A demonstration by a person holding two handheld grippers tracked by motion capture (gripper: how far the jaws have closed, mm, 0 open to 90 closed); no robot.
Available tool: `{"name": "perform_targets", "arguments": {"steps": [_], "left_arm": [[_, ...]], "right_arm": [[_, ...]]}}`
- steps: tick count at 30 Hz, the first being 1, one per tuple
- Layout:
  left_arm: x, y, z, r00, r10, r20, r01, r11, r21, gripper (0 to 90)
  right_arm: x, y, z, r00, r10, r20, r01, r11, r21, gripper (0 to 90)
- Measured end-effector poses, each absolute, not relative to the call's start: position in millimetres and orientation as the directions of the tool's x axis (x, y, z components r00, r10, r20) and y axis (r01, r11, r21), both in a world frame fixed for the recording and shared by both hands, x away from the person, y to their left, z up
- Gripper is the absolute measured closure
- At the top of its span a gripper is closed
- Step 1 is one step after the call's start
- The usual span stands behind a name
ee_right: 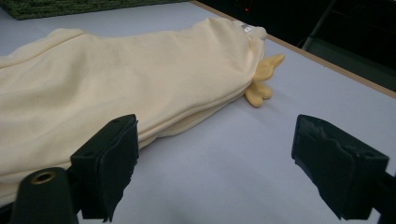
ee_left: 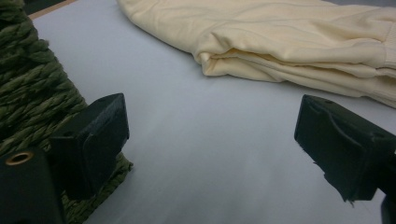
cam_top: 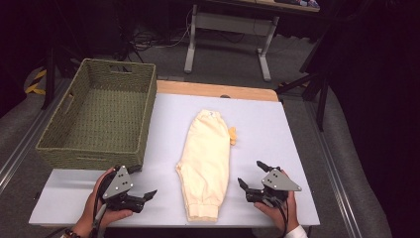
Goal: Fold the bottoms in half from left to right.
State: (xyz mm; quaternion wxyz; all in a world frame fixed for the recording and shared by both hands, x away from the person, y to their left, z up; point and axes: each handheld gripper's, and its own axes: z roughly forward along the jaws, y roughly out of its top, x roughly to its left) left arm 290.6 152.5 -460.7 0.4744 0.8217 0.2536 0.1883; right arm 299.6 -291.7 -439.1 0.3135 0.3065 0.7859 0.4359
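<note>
A pale yellow pair of pants [cam_top: 205, 158], folded lengthwise, lies in the middle of the light grey table [cam_top: 270, 129] with its waist at the far end and its cuffs at the near edge. A yellow tie [cam_top: 232, 135] sticks out on its right side. My left gripper [cam_top: 147, 197] rests near the front edge, left of the pants [ee_left: 289, 32], jaws open and empty. Right of the pants [ee_right: 116, 74] my right gripper [cam_top: 250, 173] is also open, holding nothing. In the left gripper view the gripper [ee_left: 215, 126] faces the folded edge; in the right gripper view the gripper [ee_right: 219, 140] faces the tie [ee_right: 261, 79].
A green woven basket [cam_top: 101, 116] stands empty at the table's left, its corner [ee_left: 28, 84] close beside my left jaw. The table's wooden far edge [cam_top: 213, 89] shows behind the pants. Desk legs and cables stand on the floor beyond.
</note>
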Motion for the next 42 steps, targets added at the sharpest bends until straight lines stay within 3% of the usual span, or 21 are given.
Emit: {"name": "perform_targets", "arguments": {"steps": [30,38,42], "left_arm": [[293.6,140.9,-450.9,0.786,0.61,0.097,0.216,-0.42,0.882,13.8],[302.5,113.9,-439.4,0.791,0.601,0.113,0.191,-0.419,0.888,15.4],[309.0,88.8,-438.0,0.823,0.563,0.079,0.221,-0.445,0.868,23.3]], "right_arm": [[303.4,-289.0,-437.4,-0.623,0.757,-0.198,0.223,0.414,0.882,16.6],[312.4,-282.4,-433.3,-0.629,0.754,-0.191,0.222,0.409,0.885,16.4],[323.1,-279.5,-431.0,-0.635,0.753,-0.171,0.236,0.401,0.885,17.2]]}}
